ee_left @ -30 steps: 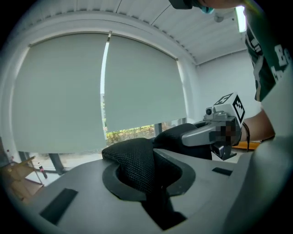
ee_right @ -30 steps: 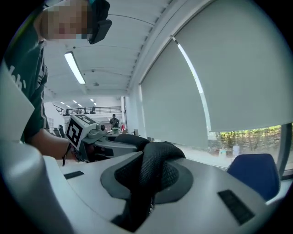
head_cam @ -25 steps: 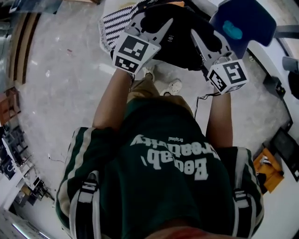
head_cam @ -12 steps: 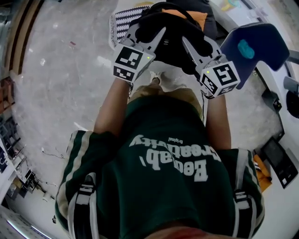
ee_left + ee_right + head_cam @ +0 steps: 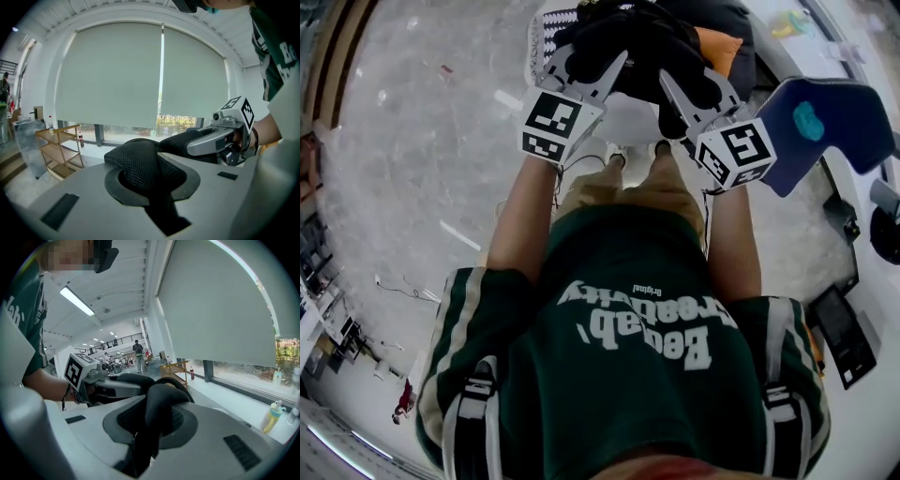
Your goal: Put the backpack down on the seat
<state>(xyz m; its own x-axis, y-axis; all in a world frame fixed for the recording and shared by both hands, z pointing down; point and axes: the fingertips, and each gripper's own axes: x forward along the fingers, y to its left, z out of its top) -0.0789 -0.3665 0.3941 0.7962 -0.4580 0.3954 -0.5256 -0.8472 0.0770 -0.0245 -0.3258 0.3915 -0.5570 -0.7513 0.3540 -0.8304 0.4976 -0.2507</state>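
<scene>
The black backpack [image 5: 628,42] hangs in front of the person at the top of the head view. My left gripper [image 5: 589,61] is shut on one padded mesh strap [image 5: 140,164] of it. My right gripper [image 5: 677,82] is shut on another mesh strap [image 5: 161,411]. Each gripper shows in the other's view: the right gripper [image 5: 220,138] and the left gripper [image 5: 101,380], both level with the bag. A white surface [image 5: 628,120] shows just under the backpack; I cannot tell whether the bag touches it.
A blue chair [image 5: 830,122] stands at the right, an orange cushion [image 5: 719,52] and a striped black-and-white thing [image 5: 546,26] behind the bag. A wooden shelf [image 5: 61,150] stands by the blinded window. The person's shoes [image 5: 619,159] are below the bag.
Both grippers and the backpack have moved away from the body, toward the top of the head view. The blue chair has slid right and down in that view.
</scene>
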